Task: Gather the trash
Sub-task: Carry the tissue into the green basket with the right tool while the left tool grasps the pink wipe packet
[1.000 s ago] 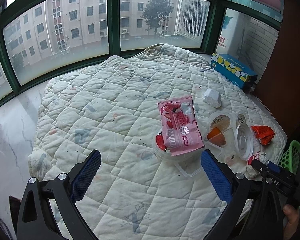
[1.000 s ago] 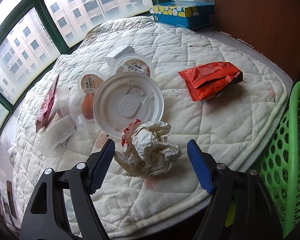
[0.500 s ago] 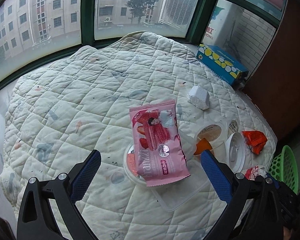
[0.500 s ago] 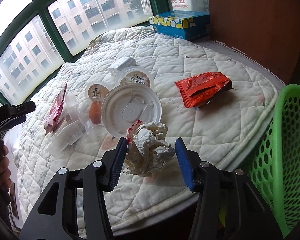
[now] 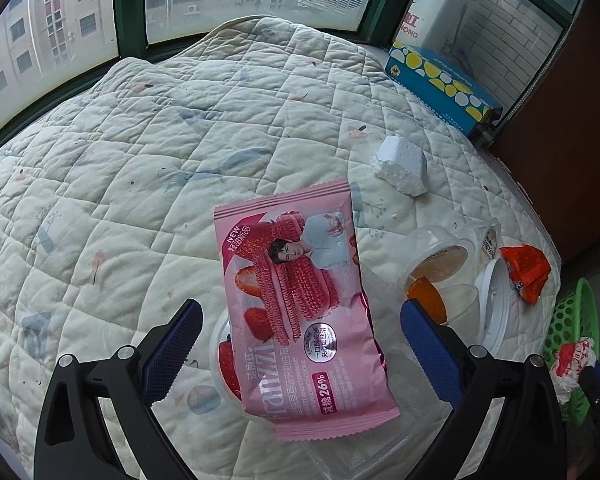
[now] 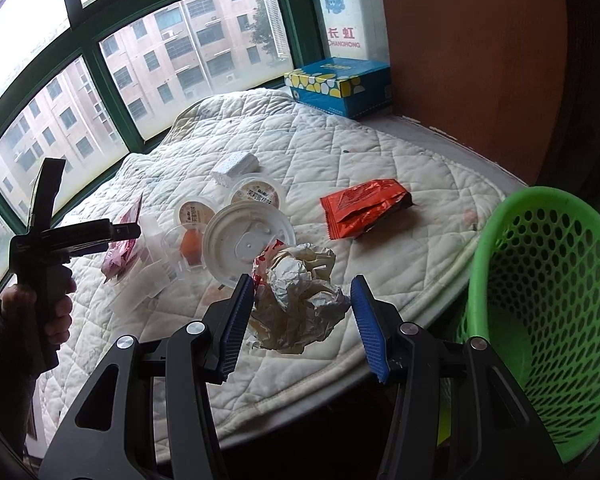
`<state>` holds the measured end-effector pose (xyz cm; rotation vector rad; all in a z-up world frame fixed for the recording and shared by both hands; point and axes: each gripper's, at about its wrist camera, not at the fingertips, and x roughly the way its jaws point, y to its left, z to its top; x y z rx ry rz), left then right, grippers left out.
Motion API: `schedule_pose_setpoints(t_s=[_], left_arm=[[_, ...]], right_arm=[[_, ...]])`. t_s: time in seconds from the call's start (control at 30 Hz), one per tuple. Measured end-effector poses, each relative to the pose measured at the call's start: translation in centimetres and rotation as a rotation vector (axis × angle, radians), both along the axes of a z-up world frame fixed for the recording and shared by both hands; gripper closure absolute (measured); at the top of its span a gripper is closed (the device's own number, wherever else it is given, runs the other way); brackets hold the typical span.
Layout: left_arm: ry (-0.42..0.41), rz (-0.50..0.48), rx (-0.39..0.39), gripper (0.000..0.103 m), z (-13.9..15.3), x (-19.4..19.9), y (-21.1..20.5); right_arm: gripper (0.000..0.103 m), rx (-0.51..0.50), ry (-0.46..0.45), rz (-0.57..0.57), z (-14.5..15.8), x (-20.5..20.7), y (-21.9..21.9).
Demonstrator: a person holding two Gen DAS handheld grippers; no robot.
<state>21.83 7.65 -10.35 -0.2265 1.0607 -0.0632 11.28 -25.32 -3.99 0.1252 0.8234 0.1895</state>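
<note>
Through the left wrist view we see the left gripper (image 5: 300,344) spread wide over the pink wrapper (image 5: 300,304), pads clear of it — "NEW" and "26%" are legible. The wrapper lies on a clear tub on the quilt (image 5: 120,168).

From the right wrist view, the right gripper (image 6: 302,320) clamps the crumpled paper (image 6: 300,300), near the green basket (image 6: 548,280) at right. Far off — a "CHANGHONG" sign (image 6: 342,40).

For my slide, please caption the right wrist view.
Right claw grips crumpled wrapper beside green basket.
</note>
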Motion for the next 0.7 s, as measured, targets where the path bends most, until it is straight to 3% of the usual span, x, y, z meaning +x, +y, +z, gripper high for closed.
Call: schedule_pose_setpoints(t_s=[0.07,0.13,0.23,0.37,0.7], left_arm=[[0.01,-0.003,0.0,0.012,-0.4,0.2,0.1],[0.03,-0.005,-0.02,0.031,-0.9,0.3,0.3],[0.023,0.005,-0.049,0.038,-1.0,0.0,0.7],[-0.005,0.006,-0.065,0.043,0.0,-0.8,0.7],[-0.155,-0.014,-0.051,0.047,6.1,-4.2,-0.4]], right_arm=[[0.052,-0.002,-0.001,-0.018,0.1,-0.4,-0.8],[0.052,-0.005,-0.001,-0.038,0.1,-0.7,-1.6],[0.052,-0.008,-0.003,-0.068,0.3,-1.3,-2.9],[0.052,-0.023,-0.013,-0.108,0.5,-2.3,-4.7],[0.052,-0.028,-0.028,-0.246,0.9,-4.8,-10.7]])
